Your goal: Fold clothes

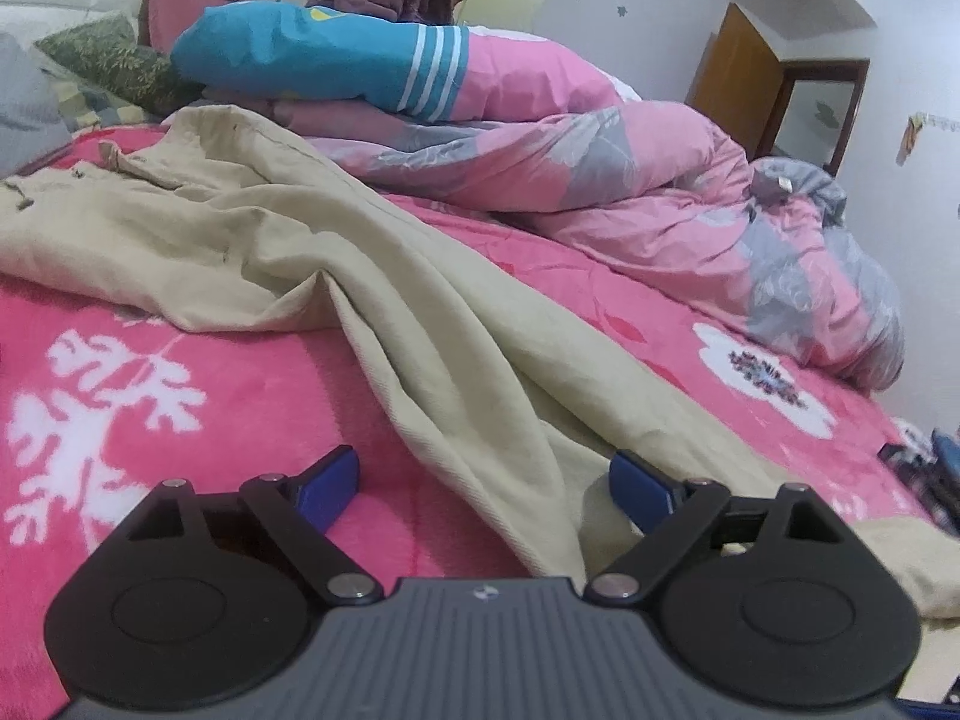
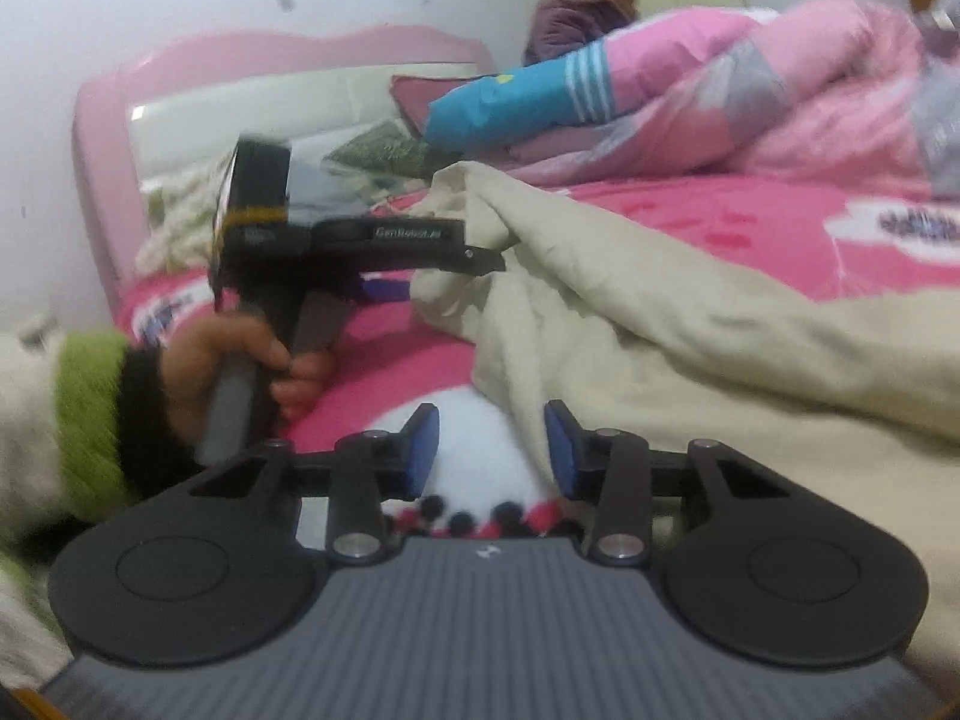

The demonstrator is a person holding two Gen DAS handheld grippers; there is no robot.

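Trousers [image 1: 336,252], beige, sprawl rumpled across the pink blanket [image 1: 180,372], one leg running btwn the left gripper [image 1: 483,483], whose jaws sit spread wide, gripping nothing. Right gripper [image 2: 492,453] half-closed w/ nothing pinched; cloth edge just beside its right pad. Best bet: nip one hem layer, pull flat before folding. Bunched duvet [image 1: 690,198] crowds the far side; a person sits beyond.

The trousers [image 1: 288,228] are matt beige cloth with a fine twill rib, creased. The blanket [image 1: 210,372] under them looks fuzzy pink fleece. The quilt [image 1: 660,192] at the bed's far edge is smooth thin cotton, perhaps slightly sheened. The left gripper [image 1: 483,483] is matt black plastic with bright metal pins and blue rubbery pads [image 1: 636,489].
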